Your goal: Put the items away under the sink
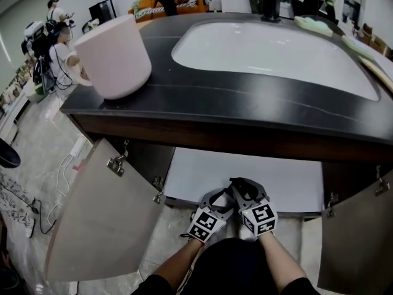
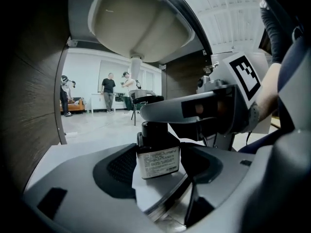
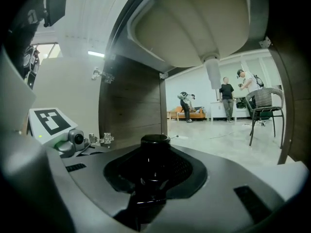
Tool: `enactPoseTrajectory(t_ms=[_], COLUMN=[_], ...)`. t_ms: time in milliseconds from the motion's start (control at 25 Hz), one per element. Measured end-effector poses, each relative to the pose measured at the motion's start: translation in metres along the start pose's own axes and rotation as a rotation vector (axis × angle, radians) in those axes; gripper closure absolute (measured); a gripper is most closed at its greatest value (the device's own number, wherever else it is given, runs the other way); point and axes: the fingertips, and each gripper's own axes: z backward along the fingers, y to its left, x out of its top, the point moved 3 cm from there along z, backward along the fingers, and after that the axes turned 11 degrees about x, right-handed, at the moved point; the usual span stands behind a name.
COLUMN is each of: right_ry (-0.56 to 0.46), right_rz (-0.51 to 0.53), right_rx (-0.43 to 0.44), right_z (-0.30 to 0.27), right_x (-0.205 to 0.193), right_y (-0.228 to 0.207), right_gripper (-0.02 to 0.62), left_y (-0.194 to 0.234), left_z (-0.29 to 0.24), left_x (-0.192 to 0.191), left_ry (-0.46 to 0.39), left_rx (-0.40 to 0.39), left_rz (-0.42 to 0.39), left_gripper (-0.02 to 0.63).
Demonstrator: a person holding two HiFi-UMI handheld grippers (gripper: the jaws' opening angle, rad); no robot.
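A small dark bottle (image 2: 158, 157) with a black cap and a white printed label stands upright on the white cabinet shelf (image 1: 288, 183) under the sink. In the left gripper view it sits between the pads of my left gripper (image 2: 160, 178), which is open around it. My right gripper (image 2: 194, 111) reaches in from the right and closes on the bottle at its cap. The right gripper view shows the black cap (image 3: 155, 142) between the jaws of the right gripper (image 3: 155, 178). In the head view both grippers, left (image 1: 220, 196) and right (image 1: 242, 188), meet at the shelf's front edge, hiding the bottle.
Both cabinet doors hang open, the left door (image 1: 104, 226) and the right door (image 1: 362, 244). The sink bowl (image 2: 141, 23) and its drain pipe (image 2: 136, 64) hang overhead. A pink tub (image 1: 116, 57) stands on the dark counter (image 1: 245, 109). People stand in the room beyond.
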Motion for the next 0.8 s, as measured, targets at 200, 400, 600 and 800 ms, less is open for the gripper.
enactPoseTrajectory(t_ms=[200,400,600,800], right_ry=[-0.001,-0.007,-0.008,-0.021], right_rz=[-0.016,-0.02,-0.01,0.005], right_rx=[-0.023,-0.042,-0.044,-0.033], right_z=[-0.007,-0.013,-0.021,-0.024], right_x=[-0.004,-0.008,-0.011,-0.011], right_y=[-0.01,-0.021,-0.024,-0.024], right_gripper=[0.492,0.492,0.492,0.492], left_y=[0.01,0.013,0.011,0.004], left_z=[0.0,0.0,-0.009,-0.014], left_x=[-0.004,-0.009,-0.01,-0.013], left_ry=[0.003,0.011,0.007,0.011], left_rx=[0.039,0.036,0.003,-0.02], left_rz=[-0.001,-0.03,0.019,0.024], left_gripper=[0.364,0.561,0.58,0.58])
